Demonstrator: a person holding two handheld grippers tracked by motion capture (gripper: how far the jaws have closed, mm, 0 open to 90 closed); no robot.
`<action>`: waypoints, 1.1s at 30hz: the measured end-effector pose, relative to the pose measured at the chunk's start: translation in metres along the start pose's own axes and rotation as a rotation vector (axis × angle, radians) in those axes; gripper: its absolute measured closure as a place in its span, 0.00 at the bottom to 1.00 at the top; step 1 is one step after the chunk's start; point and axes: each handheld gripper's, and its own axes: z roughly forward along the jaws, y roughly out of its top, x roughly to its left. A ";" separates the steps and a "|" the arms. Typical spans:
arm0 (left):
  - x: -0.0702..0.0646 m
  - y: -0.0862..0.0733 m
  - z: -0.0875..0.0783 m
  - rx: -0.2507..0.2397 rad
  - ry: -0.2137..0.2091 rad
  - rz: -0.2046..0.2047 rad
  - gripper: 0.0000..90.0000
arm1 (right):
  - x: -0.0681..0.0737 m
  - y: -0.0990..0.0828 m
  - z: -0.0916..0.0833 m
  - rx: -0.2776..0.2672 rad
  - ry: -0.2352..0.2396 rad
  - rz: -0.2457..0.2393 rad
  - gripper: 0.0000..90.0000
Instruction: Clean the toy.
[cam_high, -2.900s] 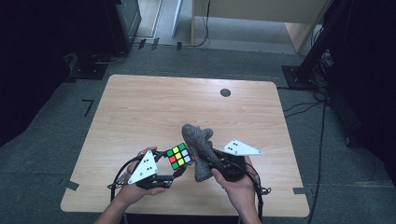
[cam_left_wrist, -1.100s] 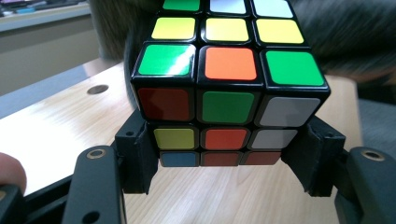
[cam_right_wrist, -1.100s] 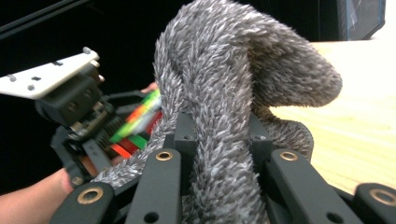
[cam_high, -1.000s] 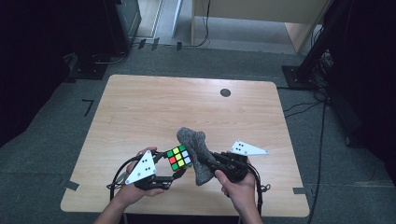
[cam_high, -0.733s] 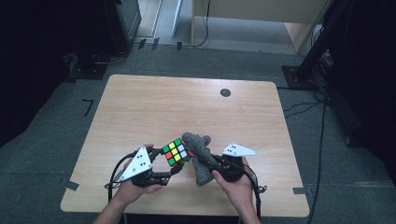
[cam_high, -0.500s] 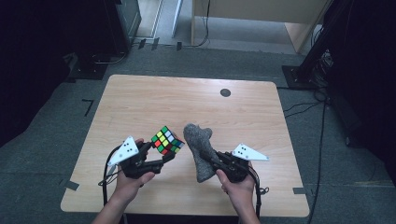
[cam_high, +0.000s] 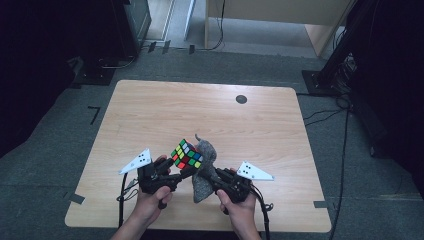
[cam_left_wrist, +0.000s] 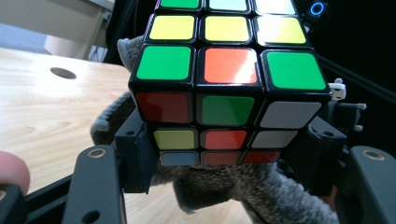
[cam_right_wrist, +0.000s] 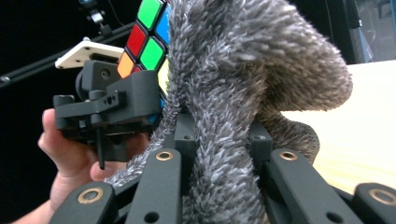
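My left gripper is shut on a colourful puzzle cube, lifted above the near part of the wooden table. In the left gripper view the cube sits clamped between my two black jaws, its green, orange and yellow stickers facing the camera. My right gripper is shut on a fuzzy grey cloth, which presses against the cube's right side. In the right gripper view the cloth bunches up between the jaws, with the cube and the left gripper just behind it.
A round dark hole marks the far side of the table. Dark stands and cables lie on the floor to the right. A wooden cabinet stands behind the table.
The cube and cloth, apart half a second ago, are pressed together again. My right gripper has come down and left with the cloth; the cube has tilted.
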 end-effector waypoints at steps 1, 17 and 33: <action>0.000 0.000 0.001 0.003 -0.008 0.002 0.38 | 0.000 -0.001 0.001 0.007 -0.005 0.000 0.82; 0.008 0.008 -0.008 0.049 0.079 0.044 0.38 | -0.003 -0.004 0.008 0.193 -0.160 -0.147 0.82; 0.007 0.006 -0.003 0.095 0.076 0.047 0.38 | 0.005 -0.020 0.019 0.324 -0.151 -0.327 0.81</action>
